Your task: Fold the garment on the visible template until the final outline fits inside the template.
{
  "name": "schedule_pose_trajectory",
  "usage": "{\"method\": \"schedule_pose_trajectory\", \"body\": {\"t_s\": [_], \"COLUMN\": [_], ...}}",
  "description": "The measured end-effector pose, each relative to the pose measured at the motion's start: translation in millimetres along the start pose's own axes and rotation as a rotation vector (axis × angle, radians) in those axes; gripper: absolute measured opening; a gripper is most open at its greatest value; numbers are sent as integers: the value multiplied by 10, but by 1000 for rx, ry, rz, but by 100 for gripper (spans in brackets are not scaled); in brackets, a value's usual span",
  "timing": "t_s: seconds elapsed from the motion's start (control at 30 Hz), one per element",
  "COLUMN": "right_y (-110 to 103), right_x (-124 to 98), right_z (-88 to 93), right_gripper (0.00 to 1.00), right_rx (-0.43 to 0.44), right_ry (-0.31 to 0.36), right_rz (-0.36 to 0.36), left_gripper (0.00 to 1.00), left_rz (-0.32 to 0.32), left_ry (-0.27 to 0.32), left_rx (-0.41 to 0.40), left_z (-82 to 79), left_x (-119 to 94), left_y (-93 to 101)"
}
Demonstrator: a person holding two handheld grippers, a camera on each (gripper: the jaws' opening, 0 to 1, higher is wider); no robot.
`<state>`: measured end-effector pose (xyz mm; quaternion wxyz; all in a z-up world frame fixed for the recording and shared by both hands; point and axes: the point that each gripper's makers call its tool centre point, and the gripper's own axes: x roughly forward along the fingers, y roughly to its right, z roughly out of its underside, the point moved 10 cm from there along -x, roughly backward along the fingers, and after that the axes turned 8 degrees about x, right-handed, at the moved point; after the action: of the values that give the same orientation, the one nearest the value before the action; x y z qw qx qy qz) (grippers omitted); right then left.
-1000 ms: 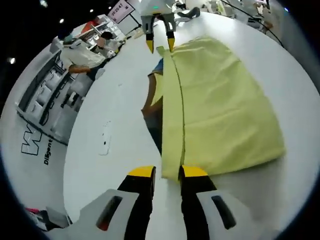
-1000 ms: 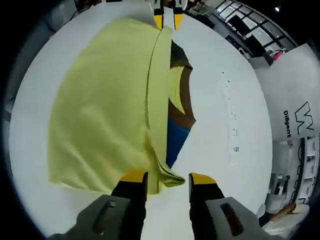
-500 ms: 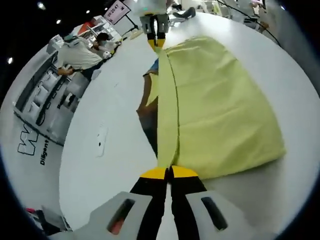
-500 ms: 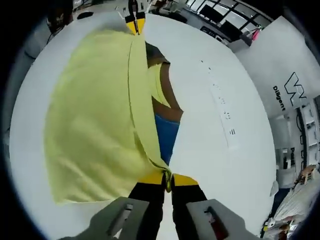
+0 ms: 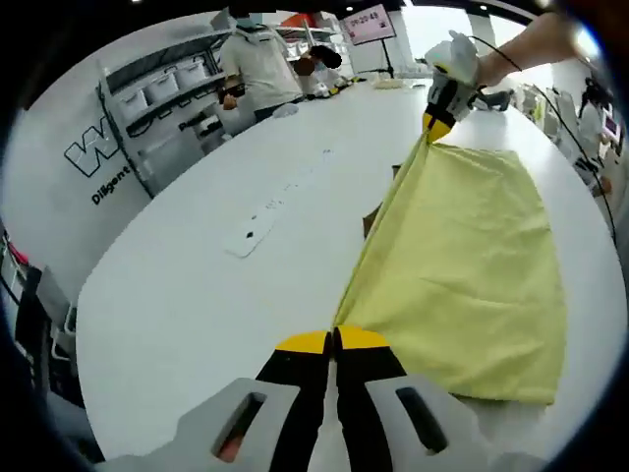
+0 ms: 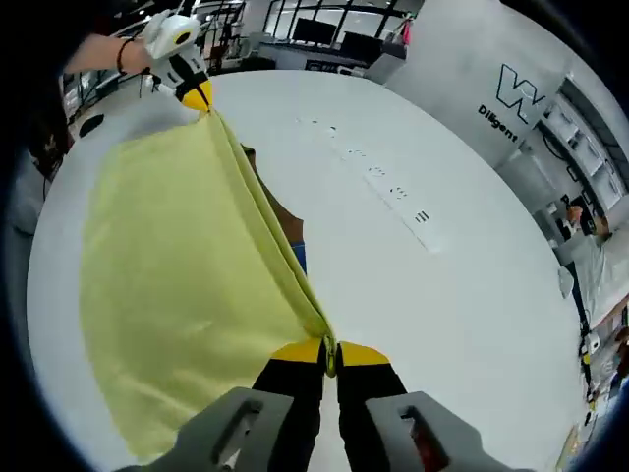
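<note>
Both grippers clamped on the garment (image 5: pixel 472 265) edge, jaws fully together w/ yellow cloth pinched between tips. L gripper (image 5: pixel 334 339) at 6 o'clock in left gripper view, R gripper (image 6: pixel 329 347) at 6 in right gripper view. Each sees the other at the far end of the folded edge: R one at 1 o'clock in left gripper view, L one at 11 in right gripper view. Edge is lifted and pulled taut between them; rest of the garment lies on the white table (image 5: pixel 197 295).

Template (image 6: pixel 286 228) barely visible: brown/blue patch peeking from under the raised edge, approx center of right gripper view. Most of it covered by cloth.

Risks:
- pinch is right at tips, thin layer stack → a layer could slip out if tension rises or hands diverge.
- template mostly hidden, so laying the fold down blind could leave the outline overhanging it.
- the bottom layer may drag w/ the lift and shift off the template.
- uneven drop of the two ends → skewed fold line, wrinkles.
</note>
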<state>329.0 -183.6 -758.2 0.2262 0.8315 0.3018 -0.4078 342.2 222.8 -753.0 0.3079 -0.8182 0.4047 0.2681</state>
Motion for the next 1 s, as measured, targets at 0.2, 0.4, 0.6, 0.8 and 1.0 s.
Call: {"method": "schedule_pose_trajectory", "body": {"t_s": [0.2,0.4,0.6,0.8,1.0], "right_y": [-14,-17,14,116,124], "right_x": [49,89,109,39,-22], "right_z": [8,11,13,35,37], "right_gripper": [0,0,0,0,0], "right_rx": [140,218,279,307,303], "right_ry": [-6,-9,-7,43,77], "right_rz": [24,44,67,139,160], "left_gripper": [5,5,5,6,4], "left_rz": [-32,-68,-98,-121,-194], "left_ry": [-43,-71,-95,-106,-127], "left_rx": [-124,-162,-244,-252,-237], "left_z": [33,7,24,66,90], "left_x": [104,124,150,101,-3], "left_y": [-23,-8,9,-38,-133]}}
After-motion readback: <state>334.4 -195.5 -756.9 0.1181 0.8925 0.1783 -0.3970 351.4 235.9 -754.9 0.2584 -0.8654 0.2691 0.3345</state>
